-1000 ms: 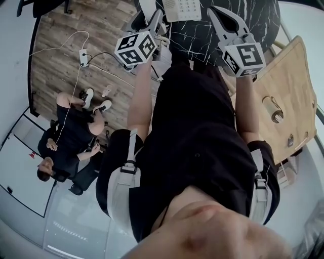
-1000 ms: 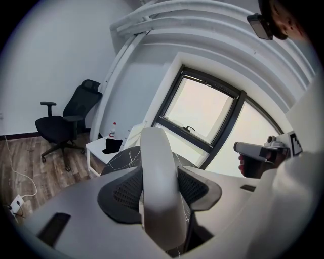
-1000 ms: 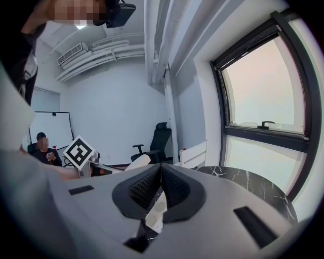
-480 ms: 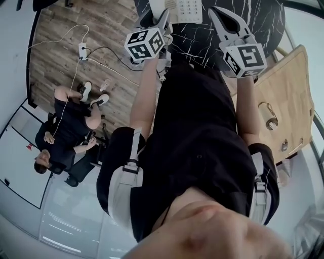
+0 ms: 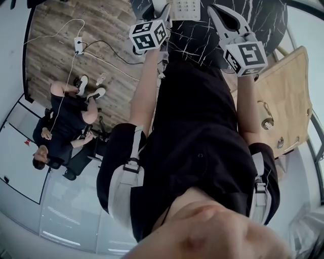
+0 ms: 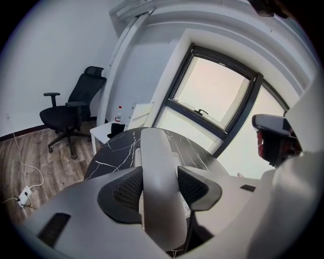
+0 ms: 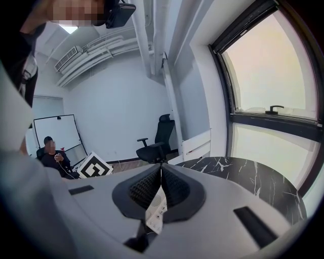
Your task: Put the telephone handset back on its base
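the left hand-held gripper (image 6: 161,192), clamped on the handset (image 6: 158,152), has moved forward toward the base (image 5: 185,7) just ahead on the bench (image 5: 263,15); seating it looks close. the right hand-held gripper (image 7: 161,188) is closed, empty.

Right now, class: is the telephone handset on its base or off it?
Off, it seems: the left tool grips the handset, with the black table behind it. The handset's lower end is hidden, so contact cannot be ruled out.

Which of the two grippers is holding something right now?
The left gripper: its jaws clamp the white telephone handset, which stands up between them. On the right gripper the jaws meet with nothing between them.
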Action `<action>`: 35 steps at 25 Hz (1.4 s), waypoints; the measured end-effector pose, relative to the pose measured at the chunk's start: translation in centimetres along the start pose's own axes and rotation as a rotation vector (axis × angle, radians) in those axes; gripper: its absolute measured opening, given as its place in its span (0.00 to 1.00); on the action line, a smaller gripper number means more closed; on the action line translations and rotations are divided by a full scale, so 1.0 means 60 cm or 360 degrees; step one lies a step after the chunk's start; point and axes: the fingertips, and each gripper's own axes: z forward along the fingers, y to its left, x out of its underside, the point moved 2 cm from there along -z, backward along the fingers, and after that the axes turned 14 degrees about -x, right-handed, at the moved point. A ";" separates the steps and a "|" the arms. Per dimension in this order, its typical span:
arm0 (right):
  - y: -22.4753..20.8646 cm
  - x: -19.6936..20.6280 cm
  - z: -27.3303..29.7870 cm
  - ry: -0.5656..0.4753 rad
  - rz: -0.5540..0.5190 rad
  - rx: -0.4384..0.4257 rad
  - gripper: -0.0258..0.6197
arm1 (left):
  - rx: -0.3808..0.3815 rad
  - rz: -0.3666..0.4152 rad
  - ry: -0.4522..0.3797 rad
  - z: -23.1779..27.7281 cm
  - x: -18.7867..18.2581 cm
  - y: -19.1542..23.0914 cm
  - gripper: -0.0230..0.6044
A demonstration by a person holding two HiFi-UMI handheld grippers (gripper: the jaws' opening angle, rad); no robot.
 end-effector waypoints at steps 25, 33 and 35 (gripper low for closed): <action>-0.036 0.024 0.010 0.0071 0.0004 -0.0037 0.09 | -0.0130 0.0058 0.0170 0.107 0.057 0.004 0.40; -0.034 0.026 0.017 0.0077 0.0019 -0.0037 0.09 | -0.0173 0.0119 0.0195 0.119 0.061 0.007 0.40; -0.035 0.027 0.018 0.0075 0.0023 -0.0033 0.09 | -0.0172 0.0121 0.0197 0.121 0.062 0.006 0.40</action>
